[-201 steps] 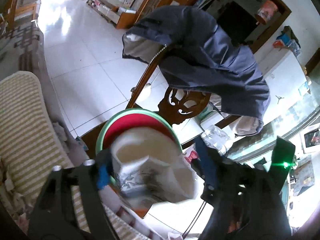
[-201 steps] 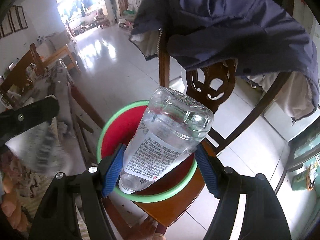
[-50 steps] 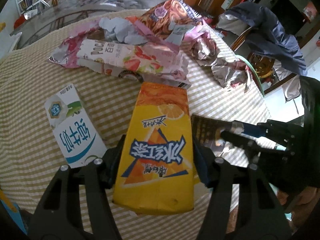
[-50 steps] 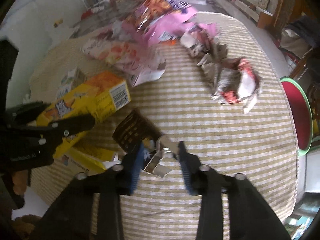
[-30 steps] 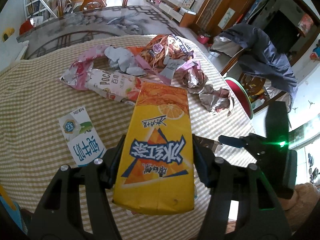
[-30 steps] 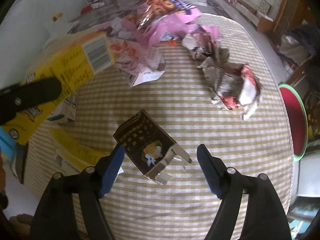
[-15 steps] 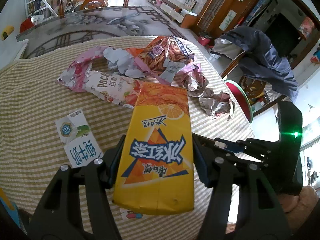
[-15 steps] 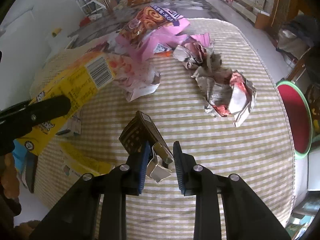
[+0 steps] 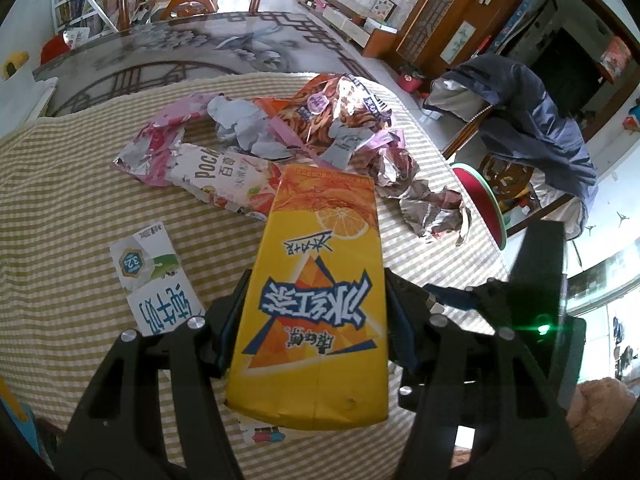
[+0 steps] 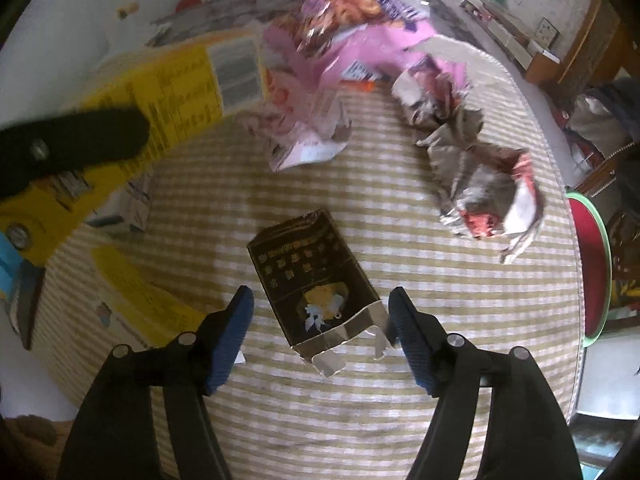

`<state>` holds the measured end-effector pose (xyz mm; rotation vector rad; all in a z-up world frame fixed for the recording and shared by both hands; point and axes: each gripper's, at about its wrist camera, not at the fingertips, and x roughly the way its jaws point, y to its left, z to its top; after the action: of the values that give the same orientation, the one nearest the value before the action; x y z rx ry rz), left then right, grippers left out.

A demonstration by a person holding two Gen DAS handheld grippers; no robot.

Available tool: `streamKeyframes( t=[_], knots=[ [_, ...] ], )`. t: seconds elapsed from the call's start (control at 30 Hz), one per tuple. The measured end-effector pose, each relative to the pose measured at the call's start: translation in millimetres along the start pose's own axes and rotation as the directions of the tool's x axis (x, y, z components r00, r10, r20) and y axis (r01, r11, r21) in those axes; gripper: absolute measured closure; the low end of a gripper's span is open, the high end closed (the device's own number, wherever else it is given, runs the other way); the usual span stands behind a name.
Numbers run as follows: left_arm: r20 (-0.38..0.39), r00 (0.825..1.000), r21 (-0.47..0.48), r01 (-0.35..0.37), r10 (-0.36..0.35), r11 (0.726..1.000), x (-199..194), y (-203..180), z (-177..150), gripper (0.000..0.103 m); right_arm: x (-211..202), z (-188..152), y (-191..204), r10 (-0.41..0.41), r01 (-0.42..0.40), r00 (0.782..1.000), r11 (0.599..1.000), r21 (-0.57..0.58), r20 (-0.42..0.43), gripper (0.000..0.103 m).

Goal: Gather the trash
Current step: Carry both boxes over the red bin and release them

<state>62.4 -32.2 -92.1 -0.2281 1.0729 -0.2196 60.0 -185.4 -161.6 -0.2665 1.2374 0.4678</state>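
Observation:
My left gripper (image 9: pixel 314 304) is shut on a yellow-orange drink carton (image 9: pixel 316 284) and holds it above the striped tablecloth (image 9: pixel 60 200). The carton also shows at the left of the right wrist view (image 10: pixel 160 92). My right gripper (image 10: pixel 320 312) is open, its blue pads on either side of a torn black box (image 10: pixel 316 284) that lies flat on the cloth. The red bin with a green rim (image 10: pixel 592 268) stands beyond the table's right edge, also in the left wrist view (image 9: pixel 480 200).
Crumpled wrappers (image 10: pixel 480 168), a pink snack bag (image 10: pixel 352 52), a Pocky box (image 9: pixel 228 176) and a small milk carton (image 9: pixel 156 276) lie on the table. A flat yellow packet (image 10: pixel 140 296) lies left of the black box. A chair with a blue jacket (image 9: pixel 532 112) stands behind the bin.
My right gripper was shut on the black box half a second ago; now its jaws are wide apart and the box lies on the cloth. The left gripper keeps the carton.

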Motion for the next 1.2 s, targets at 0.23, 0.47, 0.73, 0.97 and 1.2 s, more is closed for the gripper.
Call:
streamKeyframes(
  t=[0.23,0.47,0.73,0.97,1.2],
  knots=[
    [0.024,1.000,-0.011,-0.004,0.004,1.000,-6,-3,5,0.044,-24,5,-21,0.046,-0.052,0.996,0.996,0.078,0.073,0.055],
    [0.076,0.997,0.016,0.016,-0.017,1.000,-10,-30,24,0.044,-75,19,-59,0.051,-0.089,0.973,0.983,0.162,0.225,0.055],
    [0.091,0.995,0.031,0.045,-0.047,0.999,6,-69,50,0.044,-90,27,-125,0.024,-0.103,0.962,0.955,0.277,0.273,0.055],
    [0.071,0.996,0.038,0.060,-0.062,0.997,36,-104,68,0.044,-82,17,-185,0.025,-0.110,0.971,0.930,0.350,0.239,0.055],
    [0.014,0.997,0.074,0.080,-0.081,0.994,74,-153,85,0.044,-75,6,-242,0.016,-0.111,0.975,0.901,0.419,0.223,0.055]
  ],
)
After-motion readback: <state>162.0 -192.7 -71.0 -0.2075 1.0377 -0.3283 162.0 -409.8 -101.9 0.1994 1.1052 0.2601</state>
